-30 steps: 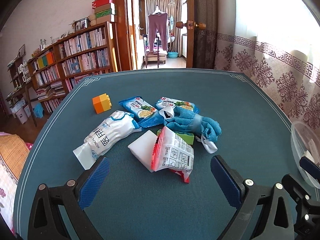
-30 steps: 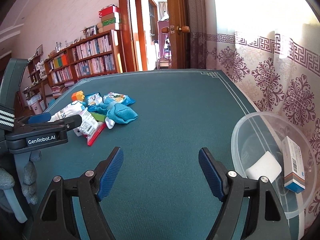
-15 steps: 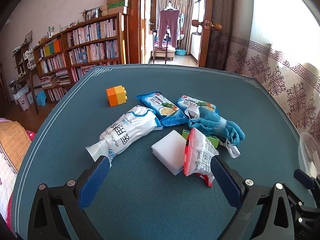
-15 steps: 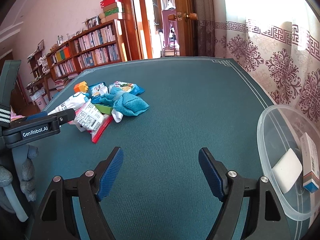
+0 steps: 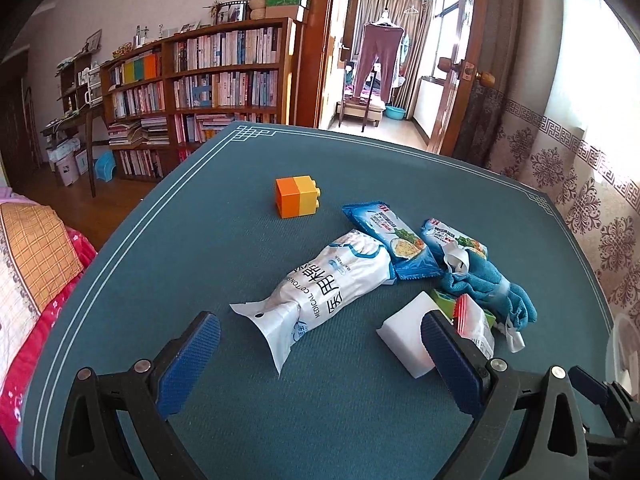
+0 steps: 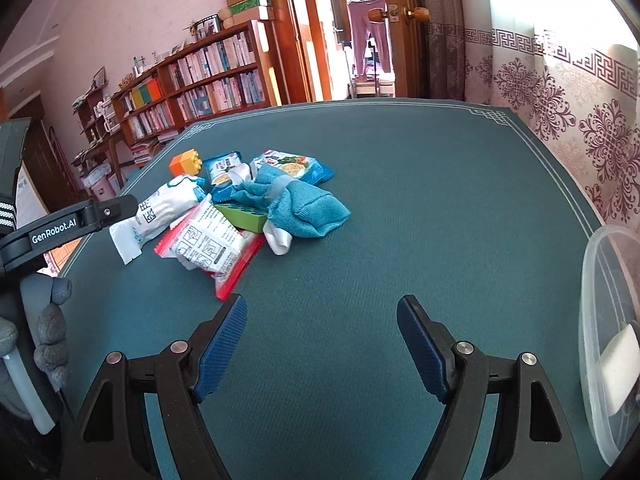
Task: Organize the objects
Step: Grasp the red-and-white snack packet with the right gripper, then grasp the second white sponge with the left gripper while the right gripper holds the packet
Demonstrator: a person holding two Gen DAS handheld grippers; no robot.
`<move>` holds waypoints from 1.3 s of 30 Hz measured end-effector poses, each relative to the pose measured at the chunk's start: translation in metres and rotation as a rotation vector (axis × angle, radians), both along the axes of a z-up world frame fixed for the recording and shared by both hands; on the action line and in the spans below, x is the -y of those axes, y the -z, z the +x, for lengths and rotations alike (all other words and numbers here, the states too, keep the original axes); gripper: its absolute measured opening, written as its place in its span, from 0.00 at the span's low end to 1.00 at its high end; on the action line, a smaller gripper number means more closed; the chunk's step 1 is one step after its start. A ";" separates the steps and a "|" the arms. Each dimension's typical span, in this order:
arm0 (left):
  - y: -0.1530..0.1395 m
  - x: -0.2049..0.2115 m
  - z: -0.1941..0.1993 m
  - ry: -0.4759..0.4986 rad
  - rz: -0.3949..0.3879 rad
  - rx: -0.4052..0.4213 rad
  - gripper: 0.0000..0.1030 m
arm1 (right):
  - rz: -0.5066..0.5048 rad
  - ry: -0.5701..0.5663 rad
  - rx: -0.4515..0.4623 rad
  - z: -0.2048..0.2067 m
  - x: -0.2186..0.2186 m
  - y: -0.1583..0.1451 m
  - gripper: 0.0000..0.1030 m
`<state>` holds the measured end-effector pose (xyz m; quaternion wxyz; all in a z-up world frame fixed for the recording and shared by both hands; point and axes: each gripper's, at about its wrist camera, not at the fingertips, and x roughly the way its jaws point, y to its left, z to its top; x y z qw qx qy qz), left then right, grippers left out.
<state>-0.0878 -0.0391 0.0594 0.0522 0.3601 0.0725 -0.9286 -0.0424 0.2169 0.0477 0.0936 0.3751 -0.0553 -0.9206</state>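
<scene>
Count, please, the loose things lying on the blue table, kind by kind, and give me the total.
Snack packets, blue: 2
Medical cotton bag, white: 1
Red-edged packet: 1
White sponge: 1
Blue cloth: 1
Toy block, orange and yellow: 1
Green block, partly hidden: 1
Total: 8

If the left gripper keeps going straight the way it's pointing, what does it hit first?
Most likely the white medical cotton pack, whose near end lies between the open left gripper fingers; depth is hard to judge.
</scene>
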 end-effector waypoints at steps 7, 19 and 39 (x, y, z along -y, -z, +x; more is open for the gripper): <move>0.002 0.015 -0.002 -0.051 0.003 0.003 1.00 | -0.167 -0.123 0.077 -0.043 0.034 0.004 0.76; 0.007 0.023 -0.007 -0.069 0.022 0.019 1.00 | -0.282 -0.111 0.145 -0.082 0.057 0.026 0.74; 0.021 -0.037 -0.009 0.111 -0.142 0.027 1.00 | 0.016 -0.084 0.008 -0.014 0.023 0.019 0.55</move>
